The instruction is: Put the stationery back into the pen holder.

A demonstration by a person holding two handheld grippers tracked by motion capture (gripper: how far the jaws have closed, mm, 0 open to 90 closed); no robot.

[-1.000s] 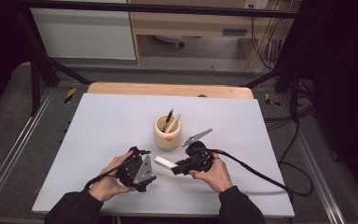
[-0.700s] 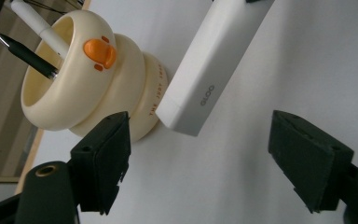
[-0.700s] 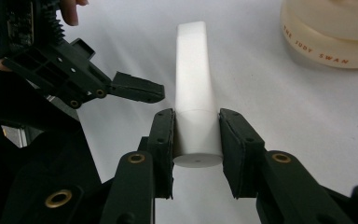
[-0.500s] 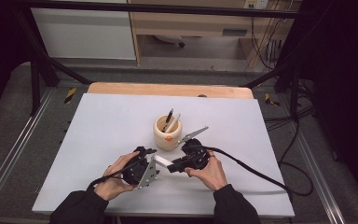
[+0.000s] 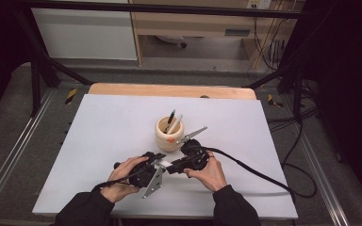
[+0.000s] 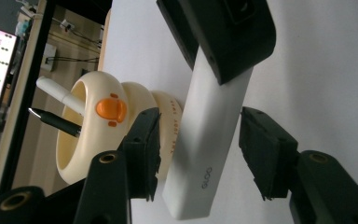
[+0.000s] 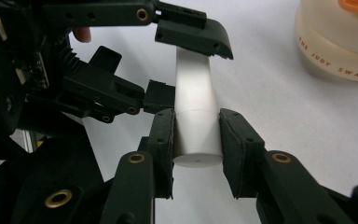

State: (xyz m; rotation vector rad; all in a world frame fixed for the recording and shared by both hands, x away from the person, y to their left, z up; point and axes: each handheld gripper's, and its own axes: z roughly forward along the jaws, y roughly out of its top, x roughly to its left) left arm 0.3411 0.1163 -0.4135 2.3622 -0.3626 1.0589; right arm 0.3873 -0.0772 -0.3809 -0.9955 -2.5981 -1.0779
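High view: both hands low-centre on white table [image 5: 99, 141]. L gripper [image 5: 152, 162] and R gripper [image 5: 170, 165] point at each other, tips nearly meeting, a white tube [image 5: 164, 163] spanning between them, just in front of the cream pen cup [image 5: 169, 134]. Cup holds a black pen [image 5: 170, 117] and a white pen [image 5: 176, 122]. Grey plate of the L gripper lies toward the front edge. Cable from the R gripper trails off to the right side of table.

L gripper view: L gripper [image 6: 198, 149] jaws part-way closed, have just been closing; white tube [image 6: 205, 154] sits between them, gap visible on both sides, pads not pressing. Far end of tube is inside R gripper's black jaw, top of frame. Pen cup [image 6: 100, 135] w/ orange duck bill just beside left jaw, on the table.

R gripper view: R gripper [image 7: 196, 135] clamped on the tube [image 7: 193, 121], both pads tight against its near end. L gripper's jaws straddle the far end, no contact seen. Cup [image 7: 340, 42] upper right, apart from tube.
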